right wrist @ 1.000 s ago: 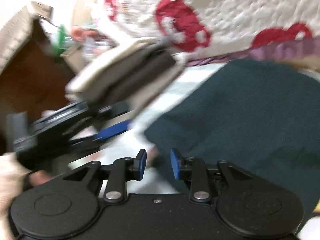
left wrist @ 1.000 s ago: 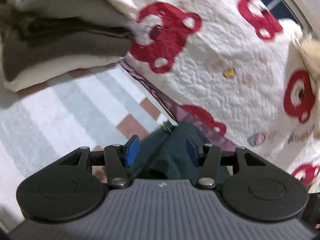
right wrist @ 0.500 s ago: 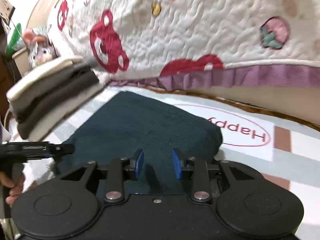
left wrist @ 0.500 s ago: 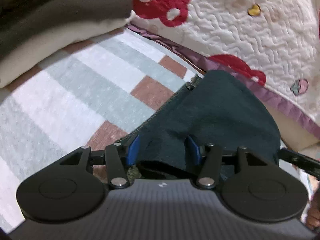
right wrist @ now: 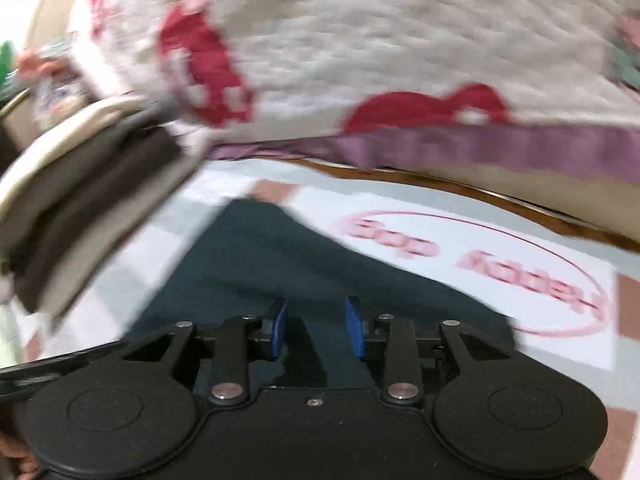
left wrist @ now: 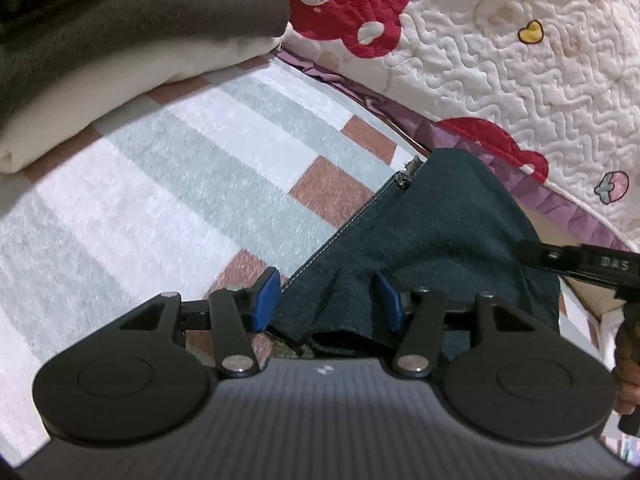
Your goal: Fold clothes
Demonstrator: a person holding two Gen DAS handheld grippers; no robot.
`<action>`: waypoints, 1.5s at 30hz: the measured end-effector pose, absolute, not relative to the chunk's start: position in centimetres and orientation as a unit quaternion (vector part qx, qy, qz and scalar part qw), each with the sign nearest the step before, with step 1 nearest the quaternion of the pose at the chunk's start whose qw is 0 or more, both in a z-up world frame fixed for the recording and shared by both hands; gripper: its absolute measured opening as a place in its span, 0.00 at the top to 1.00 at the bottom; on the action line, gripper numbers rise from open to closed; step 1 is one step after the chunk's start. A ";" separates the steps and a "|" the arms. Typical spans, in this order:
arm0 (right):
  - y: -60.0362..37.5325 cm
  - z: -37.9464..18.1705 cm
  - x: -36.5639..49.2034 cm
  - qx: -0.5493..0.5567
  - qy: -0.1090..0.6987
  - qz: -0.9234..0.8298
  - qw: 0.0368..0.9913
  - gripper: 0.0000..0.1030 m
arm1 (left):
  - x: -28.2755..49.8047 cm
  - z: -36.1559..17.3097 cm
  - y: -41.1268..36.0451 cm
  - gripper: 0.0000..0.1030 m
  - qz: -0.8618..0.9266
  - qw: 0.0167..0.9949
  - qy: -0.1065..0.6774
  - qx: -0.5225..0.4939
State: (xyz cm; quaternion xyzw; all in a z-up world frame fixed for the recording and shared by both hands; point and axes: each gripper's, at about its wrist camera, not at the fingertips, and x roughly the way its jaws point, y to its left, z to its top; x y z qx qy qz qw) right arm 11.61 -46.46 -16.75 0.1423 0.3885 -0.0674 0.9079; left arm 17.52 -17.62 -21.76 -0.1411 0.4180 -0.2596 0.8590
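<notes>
Checked bedding (left wrist: 168, 184) in pale green, white and brown squares covers the surface, with a white quilt (left wrist: 500, 52) printed with red bears bunched along its far edge. On the bedding at the left sits a stack of folded clothes (left wrist: 132, 28), grey layers over cream. Nearer lies the dark teal garment (left wrist: 448, 224), zipper edge showing, spread flat on the bedding. The left gripper (left wrist: 326, 300) stands wide, a raised fold of teal cloth between its blue pads, unpinched. The right gripper (right wrist: 315, 328) hovers over the same garment, parted narrowly, holding nothing; that view is blurred.
</notes>
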 end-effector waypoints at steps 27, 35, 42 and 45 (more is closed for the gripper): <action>-36.9 -18.5 3.0 0.080 0.405 0.030 0.911 0.53 | 17.4 -21.7 -15.9 0.38 -0.250 0.858 0.427 -0.137; -36.4 -19.3 -2.2 0.043 0.393 0.022 0.918 0.53 | 16.6 -21.5 -16.4 0.35 -0.248 0.871 0.412 -0.100; -35.2 -19.9 -4.5 0.039 0.420 0.051 0.905 0.56 | 15.7 -20.9 -16.0 0.35 -0.243 0.874 0.408 -0.102; -37.7 -19.8 -5.9 0.111 0.406 0.027 0.907 0.78 | 15.4 -20.6 -15.5 0.36 -0.241 0.874 0.408 -0.108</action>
